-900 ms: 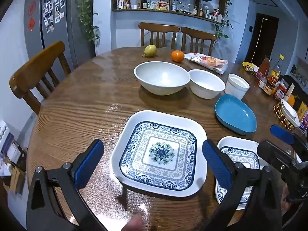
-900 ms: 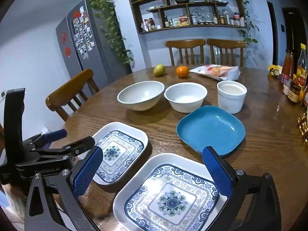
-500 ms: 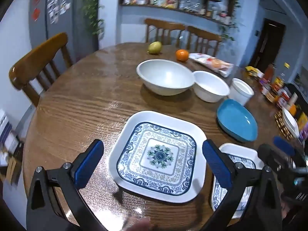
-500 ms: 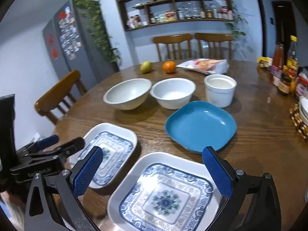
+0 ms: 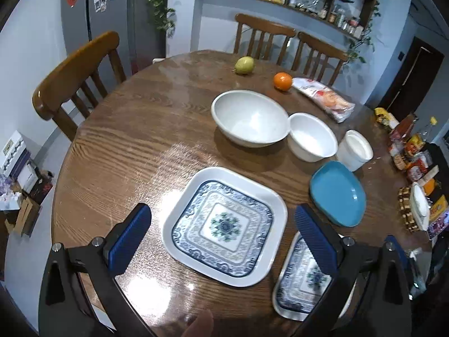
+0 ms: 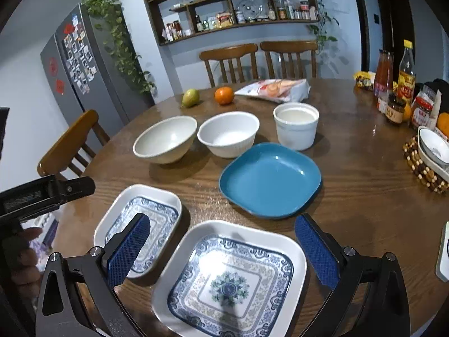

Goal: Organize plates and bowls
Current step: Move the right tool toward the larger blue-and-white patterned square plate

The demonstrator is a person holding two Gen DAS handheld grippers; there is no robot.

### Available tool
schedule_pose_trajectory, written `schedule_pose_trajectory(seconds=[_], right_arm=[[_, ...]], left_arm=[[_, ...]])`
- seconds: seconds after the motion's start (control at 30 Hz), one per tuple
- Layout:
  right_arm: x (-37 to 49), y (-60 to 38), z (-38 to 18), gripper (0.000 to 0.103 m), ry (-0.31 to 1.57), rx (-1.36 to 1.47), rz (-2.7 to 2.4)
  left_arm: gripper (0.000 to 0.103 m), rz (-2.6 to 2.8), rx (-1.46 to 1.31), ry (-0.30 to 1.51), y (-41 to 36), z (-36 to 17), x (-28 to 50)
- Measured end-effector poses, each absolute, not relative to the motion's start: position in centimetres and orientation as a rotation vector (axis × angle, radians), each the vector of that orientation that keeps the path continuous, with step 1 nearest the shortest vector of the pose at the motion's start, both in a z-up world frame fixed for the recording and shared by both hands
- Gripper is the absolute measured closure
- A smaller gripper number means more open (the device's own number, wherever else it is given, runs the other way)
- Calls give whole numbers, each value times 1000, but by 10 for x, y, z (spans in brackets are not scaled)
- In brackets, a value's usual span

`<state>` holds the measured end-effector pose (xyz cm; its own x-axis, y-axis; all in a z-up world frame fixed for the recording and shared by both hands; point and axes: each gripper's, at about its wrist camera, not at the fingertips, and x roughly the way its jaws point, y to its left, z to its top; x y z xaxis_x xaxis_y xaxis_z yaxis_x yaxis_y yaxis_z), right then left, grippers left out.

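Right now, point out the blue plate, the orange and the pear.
blue plate [image 6: 269,179], right wrist view, centre of its dish
orange [image 6: 224,95], right wrist view, middle of fruit
pear [image 5: 244,65], left wrist view, its body

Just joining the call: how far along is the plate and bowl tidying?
Nothing looks stacked yet. Both tools, left and right, hang open over the patterned plates, holding nothing. The blue plate, bowls and cup sit apart, unsorted.

Both wrist cameras looked down, close over the round table [image 5: 118,129]. Both saw the blue plate [image 5: 338,193] at 2 o'clock.
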<state>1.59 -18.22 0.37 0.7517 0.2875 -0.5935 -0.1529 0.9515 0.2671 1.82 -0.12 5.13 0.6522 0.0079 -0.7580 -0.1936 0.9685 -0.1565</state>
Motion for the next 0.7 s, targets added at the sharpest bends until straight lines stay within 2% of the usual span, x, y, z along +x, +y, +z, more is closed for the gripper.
schedule_pose_trajectory(seconds=[0.7], right_arm=[[21, -170, 3, 0, 716, 214, 222]], left_arm=[[1, 128, -320, 840, 12, 72, 11]])
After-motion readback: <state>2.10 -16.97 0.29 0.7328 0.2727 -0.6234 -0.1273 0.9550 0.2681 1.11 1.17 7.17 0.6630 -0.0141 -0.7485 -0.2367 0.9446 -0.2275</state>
